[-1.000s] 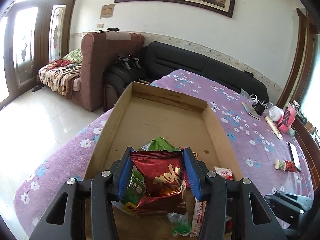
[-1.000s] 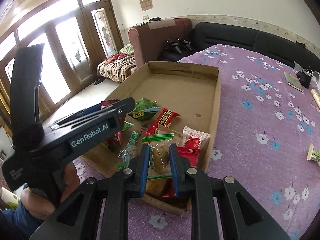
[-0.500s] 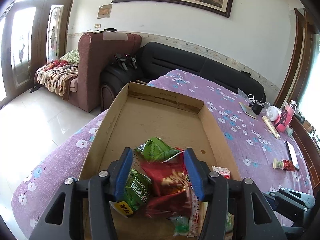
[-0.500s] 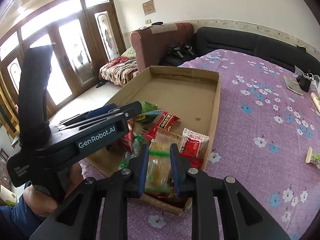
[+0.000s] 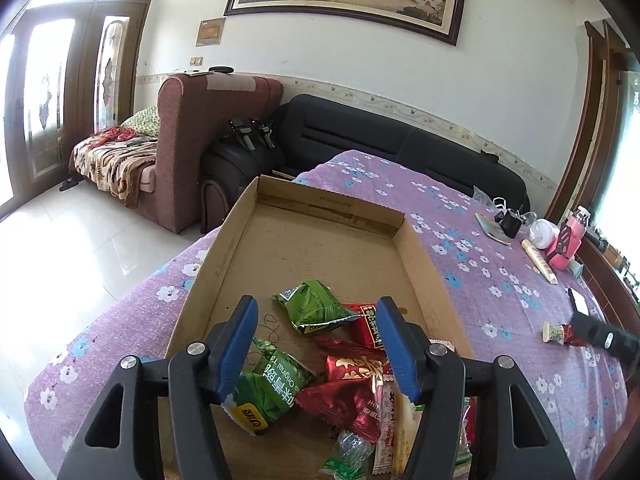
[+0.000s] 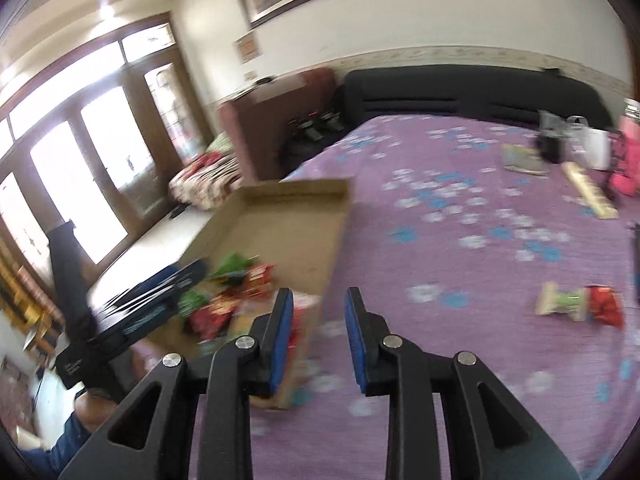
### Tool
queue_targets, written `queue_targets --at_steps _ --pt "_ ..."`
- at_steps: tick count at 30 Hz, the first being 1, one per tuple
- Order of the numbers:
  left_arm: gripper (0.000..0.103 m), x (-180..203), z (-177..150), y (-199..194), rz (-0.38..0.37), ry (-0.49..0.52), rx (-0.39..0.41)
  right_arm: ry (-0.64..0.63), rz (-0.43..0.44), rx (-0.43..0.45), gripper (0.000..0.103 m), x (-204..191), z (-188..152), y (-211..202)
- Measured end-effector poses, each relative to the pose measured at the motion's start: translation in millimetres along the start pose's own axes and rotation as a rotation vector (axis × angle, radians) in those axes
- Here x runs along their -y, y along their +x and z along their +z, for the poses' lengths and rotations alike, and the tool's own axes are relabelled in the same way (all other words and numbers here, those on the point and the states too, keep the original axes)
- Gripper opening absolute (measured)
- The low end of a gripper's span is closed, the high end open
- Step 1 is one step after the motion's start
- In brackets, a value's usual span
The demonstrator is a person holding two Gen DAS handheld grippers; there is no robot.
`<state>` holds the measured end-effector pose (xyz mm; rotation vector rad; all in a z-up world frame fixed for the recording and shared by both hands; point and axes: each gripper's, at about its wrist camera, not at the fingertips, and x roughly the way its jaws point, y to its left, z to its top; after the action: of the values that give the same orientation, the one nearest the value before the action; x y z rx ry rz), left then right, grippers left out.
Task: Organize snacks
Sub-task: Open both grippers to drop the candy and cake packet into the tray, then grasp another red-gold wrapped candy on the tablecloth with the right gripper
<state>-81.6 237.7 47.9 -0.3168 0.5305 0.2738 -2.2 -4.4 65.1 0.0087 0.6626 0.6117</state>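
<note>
A shallow cardboard box (image 5: 320, 248) lies on the purple flowered table, with several snack packets heaped at its near end. My left gripper (image 5: 316, 344) is open and empty above the heap, over a red packet (image 5: 344, 396) and a green packet (image 5: 272, 384). Another green packet (image 5: 312, 308) lies further in. My right gripper (image 6: 320, 328) is open and empty, over the table just right of the box (image 6: 288, 232); this view is blurred. A loose snack (image 6: 580, 304) lies on the cloth to the right, and it also shows in the left wrist view (image 5: 558, 333).
At the table's far right stand a pink item (image 5: 568, 244), a white round object (image 5: 542, 234), a long cream stick pack (image 5: 540, 262) and a small booklet (image 5: 492, 230). A black sofa (image 5: 400, 148) and a brown armchair (image 5: 200, 136) stand behind.
My left gripper opened and dropped the red packet onto the heap. My right gripper let go of its packet into the box, opened, and swung right over the cloth.
</note>
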Motion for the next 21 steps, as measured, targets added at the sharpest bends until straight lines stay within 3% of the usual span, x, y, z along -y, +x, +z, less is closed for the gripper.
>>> queue_targets --at_steps 2,5,10,14,19,21 --pt "0.065 1.7 -0.1 -0.3 0.008 0.010 -0.002 0.055 -0.057 0.001 0.026 32.2 7.1 -3.4" --pt "0.065 6.0 -0.9 -3.2 0.037 0.023 0.008 0.113 -0.224 -0.001 0.025 82.8 14.4 -8.7" --pt "0.065 11.5 1.0 -18.7 0.036 0.014 0.050 0.249 -0.426 -0.078 0.025 171.4 16.2 -4.3" --pt "0.065 27.3 4.3 -32.5 0.008 0.052 0.078 0.332 -0.441 -0.156 0.025 213.7 10.1 9.8" --pt "0.065 48.8 0.7 -37.3 -0.045 0.103 0.059 0.331 -0.487 -0.214 0.026 224.2 1.4 26.7" --pt "0.065 56.9 -2.8 -37.0 -0.058 0.125 0.049 0.334 -0.486 -0.199 0.027 225.9 -1.6 26.3"
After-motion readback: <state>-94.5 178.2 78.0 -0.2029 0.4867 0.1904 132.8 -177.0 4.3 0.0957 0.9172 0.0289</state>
